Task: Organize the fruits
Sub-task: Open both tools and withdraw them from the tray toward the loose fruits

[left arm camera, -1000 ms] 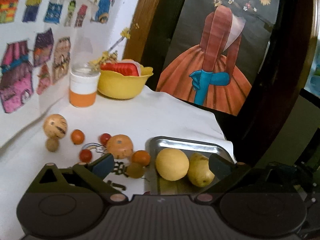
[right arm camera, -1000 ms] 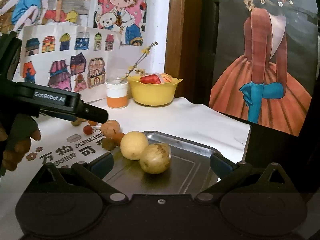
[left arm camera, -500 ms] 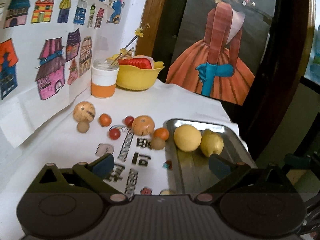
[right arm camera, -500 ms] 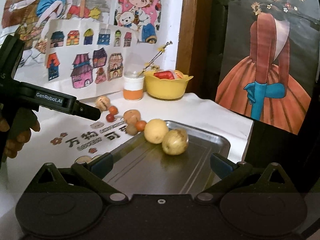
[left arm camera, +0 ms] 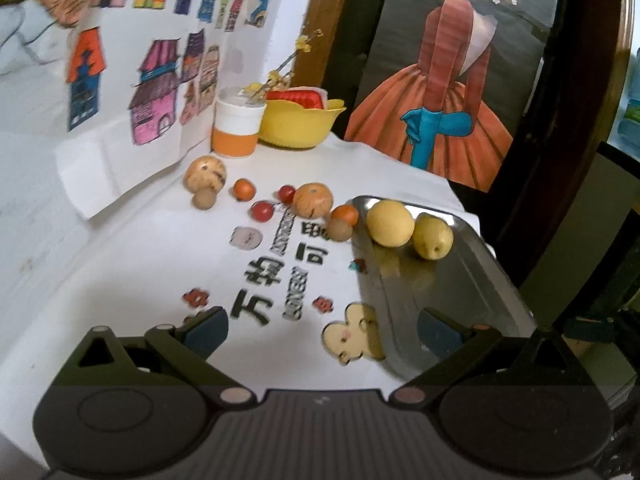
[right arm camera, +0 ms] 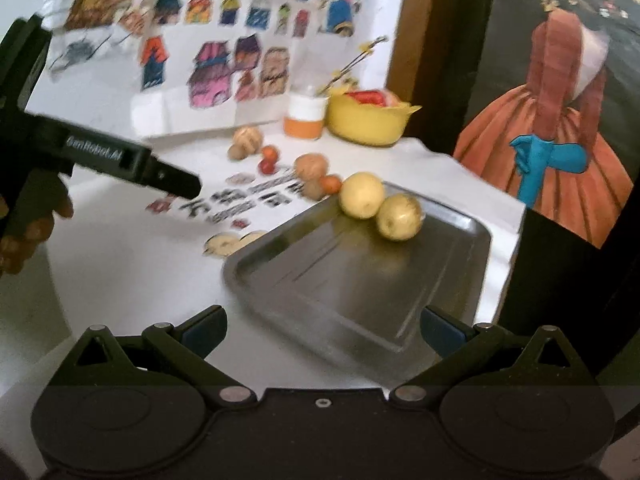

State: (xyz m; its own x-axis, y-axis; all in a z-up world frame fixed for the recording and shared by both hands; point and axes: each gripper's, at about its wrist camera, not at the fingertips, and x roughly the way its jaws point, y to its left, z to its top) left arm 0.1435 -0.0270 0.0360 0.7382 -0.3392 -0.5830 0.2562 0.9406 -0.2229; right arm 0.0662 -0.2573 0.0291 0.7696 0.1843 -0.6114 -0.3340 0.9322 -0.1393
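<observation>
Left wrist view: both of my claws hang wide open and empty, with most of the fruit not yet on the metal tray (left arm camera: 472, 280).

My left gripper (left arm camera: 320, 330) sits over the printed tablecloth (left arm camera: 140, 264) and my right gripper (right arm camera: 322, 330) over the tray's near end, neither touching anything. Two yellow fruits (left arm camera: 390, 223) lie touching at the tray's far end. The small fruits (left arm camera: 313, 200) are strung along the cloth beside its far left rim. I'd judge the orange one (left arm camera: 345, 214) touching the rim the easiest first pick: straddle it squarely, close gently, lift clear of the lip. The near tray floor is open, and the table edge drops off just right of the tray.
</observation>
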